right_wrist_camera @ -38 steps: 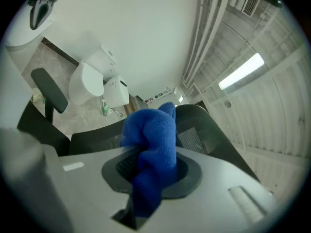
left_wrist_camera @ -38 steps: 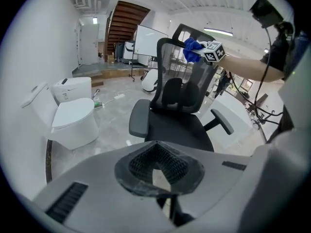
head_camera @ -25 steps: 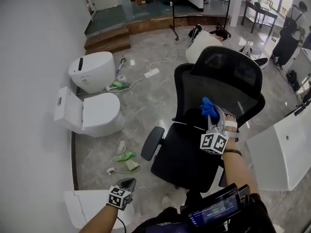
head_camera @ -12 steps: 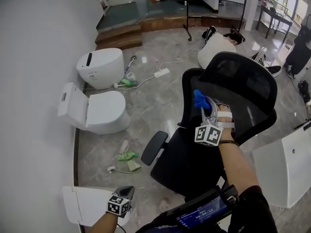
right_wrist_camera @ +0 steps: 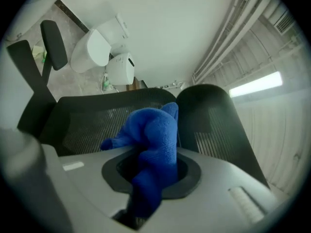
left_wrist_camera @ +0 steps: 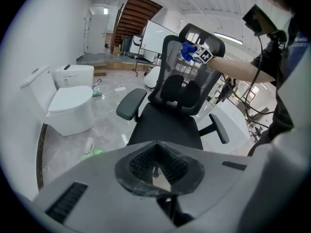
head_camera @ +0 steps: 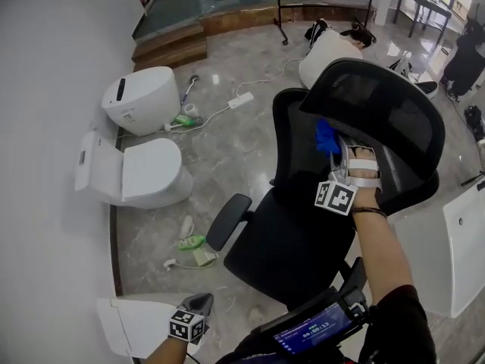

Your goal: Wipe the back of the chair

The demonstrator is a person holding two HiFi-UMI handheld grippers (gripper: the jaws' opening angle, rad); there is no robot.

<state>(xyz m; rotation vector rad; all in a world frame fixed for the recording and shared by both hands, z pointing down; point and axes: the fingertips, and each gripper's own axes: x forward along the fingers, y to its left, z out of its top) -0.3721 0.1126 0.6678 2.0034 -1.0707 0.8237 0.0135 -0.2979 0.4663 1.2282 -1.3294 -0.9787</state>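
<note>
The left gripper (head_camera: 198, 303) and right gripper (head_camera: 334, 149) are pale grey, each with a black-and-white marker cube (head_camera: 336, 196). The person wears a dark sleeve (head_camera: 398, 321) and a black wristband (head_camera: 364, 210).

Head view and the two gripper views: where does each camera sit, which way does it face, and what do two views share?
Head view: on the person's head, facing steeply down at the chair; both forearms show.
Left gripper view: on the left gripper, facing the chair's front; its shut jaws and the person's right arm show.
Right gripper view: on the right gripper, facing the mesh backrest; its jaws, shut on the blue cloth, show.
Shared: head and left gripper views both show the chair and two toilets.
</note>
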